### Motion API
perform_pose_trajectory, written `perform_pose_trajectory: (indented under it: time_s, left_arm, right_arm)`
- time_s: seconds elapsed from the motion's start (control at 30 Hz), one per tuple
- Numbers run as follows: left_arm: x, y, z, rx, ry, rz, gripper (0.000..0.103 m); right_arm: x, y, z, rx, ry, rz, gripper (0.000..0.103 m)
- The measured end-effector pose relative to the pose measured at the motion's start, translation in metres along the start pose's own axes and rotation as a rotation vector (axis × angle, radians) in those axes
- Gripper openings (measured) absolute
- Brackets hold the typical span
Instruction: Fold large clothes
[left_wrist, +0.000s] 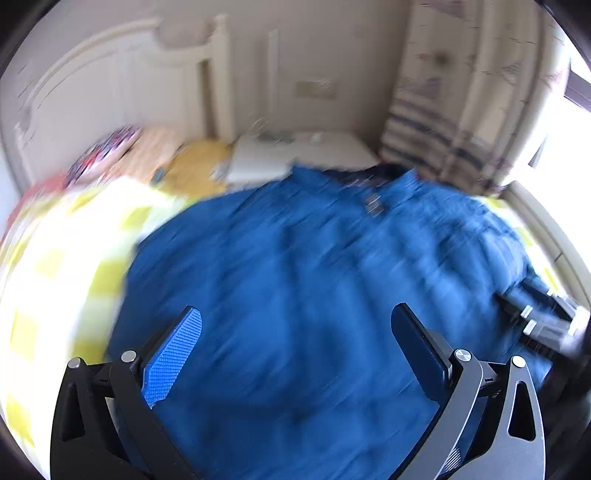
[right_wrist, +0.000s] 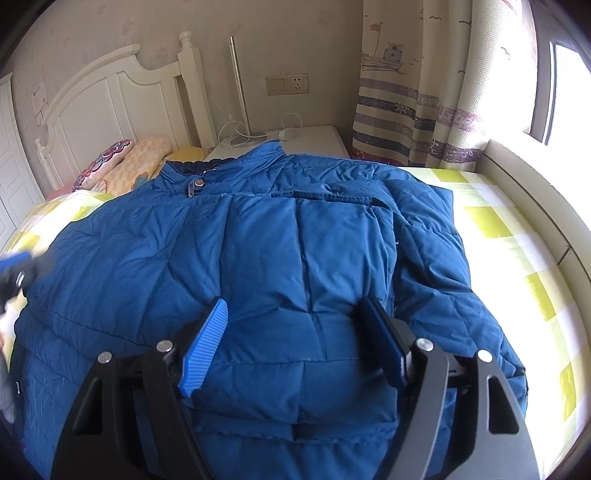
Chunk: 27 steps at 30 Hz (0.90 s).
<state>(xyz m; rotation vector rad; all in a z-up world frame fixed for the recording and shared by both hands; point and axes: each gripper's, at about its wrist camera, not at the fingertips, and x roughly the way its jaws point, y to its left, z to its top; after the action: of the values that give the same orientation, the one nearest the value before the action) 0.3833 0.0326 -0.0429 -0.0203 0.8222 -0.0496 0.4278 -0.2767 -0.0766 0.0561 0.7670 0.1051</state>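
A blue quilted down jacket (right_wrist: 258, 258) lies spread front-up across the bed (right_wrist: 517, 240), collar toward twelve o'clock by the nightstand (right_wrist: 314, 138), hem toward six o'clock. One sleeve (right_wrist: 436, 266) is already laid in along the three o'clock side.

The right tool (right_wrist: 291, 343) hangs over the lower chest panel with its jaws spread wide; padding bulges up between the ribbed blue pad and the black finger, but whether they press on it cannot be told, so it reads as released. The left tool (left_wrist: 295, 354) is also gaping and empty above the fabric, its view smeared by motion blur; in the right wrist view it shows only as a blur at nine o'clock.

Risks, as a judgement:
- The shell looks like slick, crinkled nylon over puffy fill. A shallow pinch would likely catch only the outer layer, which would slide free mid-fold.
- The loft is springy, so a folded panel may rebound and open again unless pressed flat.
- The laid-in sleeve could drag out of place if the body is lifted from one side only.
- The metal snap (right_wrist: 199, 182) and zipper pull near the collar could snag a finger.
- The yellow-checked sheet (right_wrist: 491, 221) is loose and may be gathered along with the hem.
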Motion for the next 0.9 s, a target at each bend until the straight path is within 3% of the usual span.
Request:
perform_pose_trajectory:
  time_s: [0.1, 0.17, 0.27, 0.37, 0.43, 0.53, 0.6, 0.73, 0.8, 0.9]
  left_arm:
    - [0.020, 0.022, -0.026, -0.012, 0.070, 0.016, 0.099]
    - [0.022, 0.020, -0.033, 0.017, 0.042, 0.012, 0.099]
    - [0.022, 0.012, -0.037, 0.047, 0.040, 0.062, 0.099]
    - [0.023, 0.013, -0.035, 0.039, 0.037, 0.052, 0.099]
    - [0.021, 0.020, -0.036, 0.026, 0.034, 0.036, 0.099]
    - [0.022, 0.018, -0.036, 0.035, 0.033, 0.048, 0.099]
    - [0.022, 0.018, -0.036, 0.037, 0.032, 0.051, 0.099]
    - [0.021, 0.018, -0.036, 0.028, 0.028, 0.040, 0.099]
    - [0.021, 0.019, -0.035, 0.024, 0.028, 0.035, 0.099]
    - [0.020, 0.019, -0.036, 0.023, 0.026, 0.033, 0.099]
  right_arm:
    - [0.000, 0.000, 0.000, -0.003, 0.000, -0.001, 0.075]
    - [0.000, 0.001, 0.000, -0.009, -0.002, -0.007, 0.075]
    - [-0.002, 0.003, -0.001, -0.018, -0.012, -0.022, 0.075]
    - [-0.022, 0.003, -0.005, 0.015, -0.131, -0.148, 0.075]
    - [-0.041, 0.005, -0.007, 0.020, -0.236, -0.112, 0.075]
    - [-0.052, 0.018, -0.006, -0.011, -0.288, -0.053, 0.082]
    - [-0.047, 0.032, -0.005, -0.065, -0.261, -0.024, 0.088]
    - [0.006, 0.053, -0.002, -0.170, 0.000, -0.085, 0.097]
    - [0.008, 0.053, 0.000, -0.161, 0.001, -0.090, 0.095]
    - [-0.016, 0.046, -0.004, -0.095, -0.132, -0.165, 0.095]
